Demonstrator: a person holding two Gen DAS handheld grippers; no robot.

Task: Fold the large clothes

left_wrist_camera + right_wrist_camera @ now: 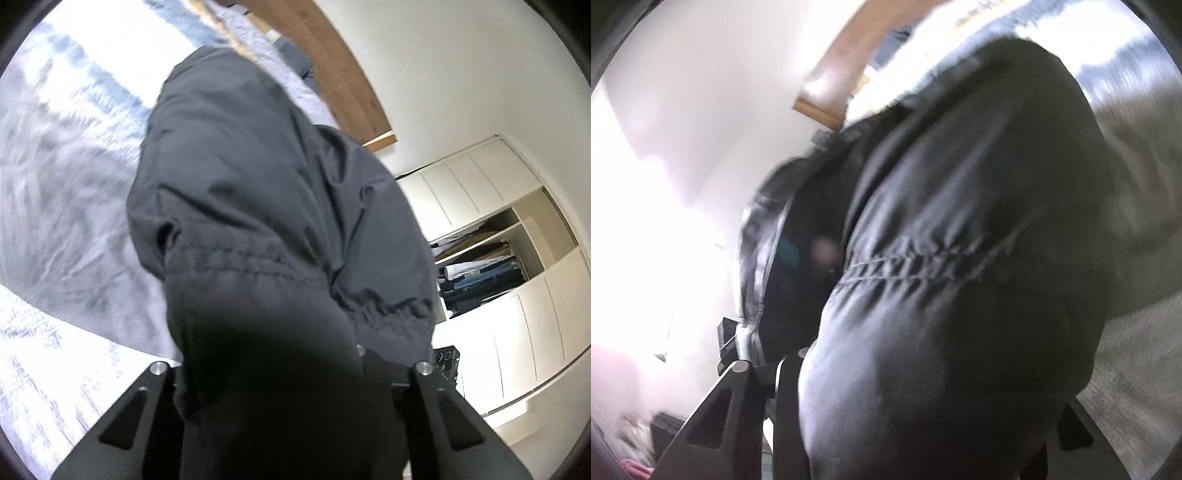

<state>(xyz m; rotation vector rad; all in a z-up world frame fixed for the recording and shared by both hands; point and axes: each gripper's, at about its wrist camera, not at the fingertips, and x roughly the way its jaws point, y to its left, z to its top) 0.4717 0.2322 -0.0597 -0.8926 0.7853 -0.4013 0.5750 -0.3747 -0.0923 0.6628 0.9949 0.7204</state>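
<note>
A large dark grey garment (258, 184) with a gathered elastic band hangs lifted above the bed. In the left wrist view it drapes over my left gripper (288, 373), which is shut on its band; the fingertips are hidden under the cloth. In the right wrist view the same garment (960, 221) fills the middle and covers my right gripper (916, 376), which is shut on it. Only the gripper's left finger (738, 373) shows clearly. The right wrist view is blurred.
A bed with a pale blue-white patterned cover (66, 184) lies below, also in the right wrist view (1137, 369). A wooden headboard (332, 62) stands behind it. A white wardrobe (498, 258) with an open shelf of clothes stands to the right.
</note>
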